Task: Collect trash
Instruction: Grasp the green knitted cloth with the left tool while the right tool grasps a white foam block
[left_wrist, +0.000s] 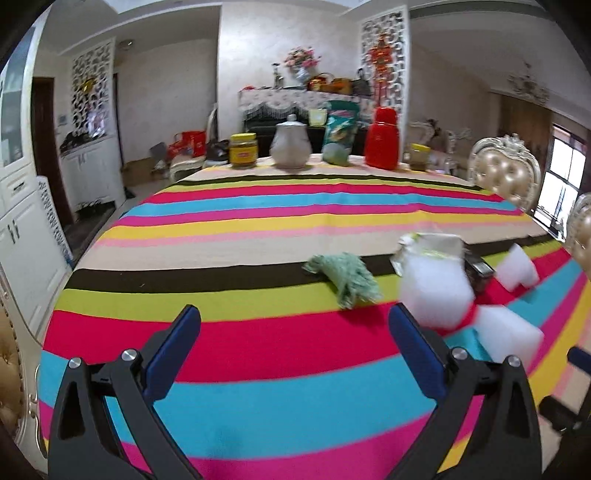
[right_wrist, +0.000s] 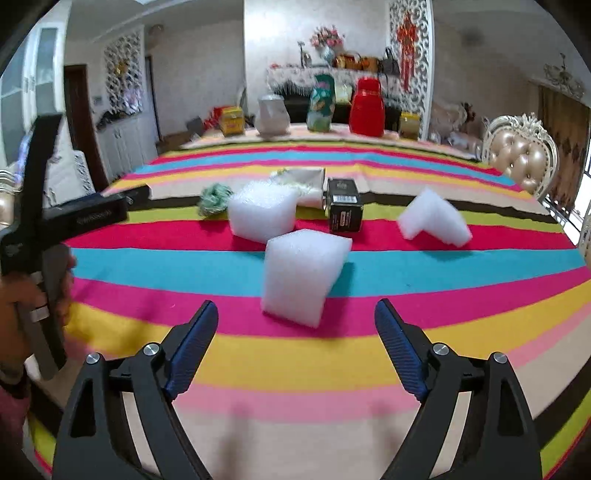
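Trash lies on the striped tablecloth (right_wrist: 461, 273). Three white foam blocks show in the right wrist view: a near one (right_wrist: 303, 275), a left one (right_wrist: 262, 212) and a right one (right_wrist: 434, 218). Behind them lie a small black box (right_wrist: 344, 210), a crumpled white wrapper (right_wrist: 306, 184) and a green crumpled wad (right_wrist: 214, 199). My right gripper (right_wrist: 296, 332) is open and empty, just short of the near block. My left gripper (left_wrist: 294, 332) is open and empty above the cloth, left of the foam (left_wrist: 434, 291) and near the green wad (left_wrist: 345, 278).
At the table's far edge stand a yellow-lidded jar (left_wrist: 242, 149), a white teapot (left_wrist: 290, 146), a green bag (left_wrist: 340, 134), a red flask (left_wrist: 382, 138) and another jar (left_wrist: 419, 157). Padded chairs (left_wrist: 506, 171) stand on the right. White cabinets (left_wrist: 22, 229) are left.
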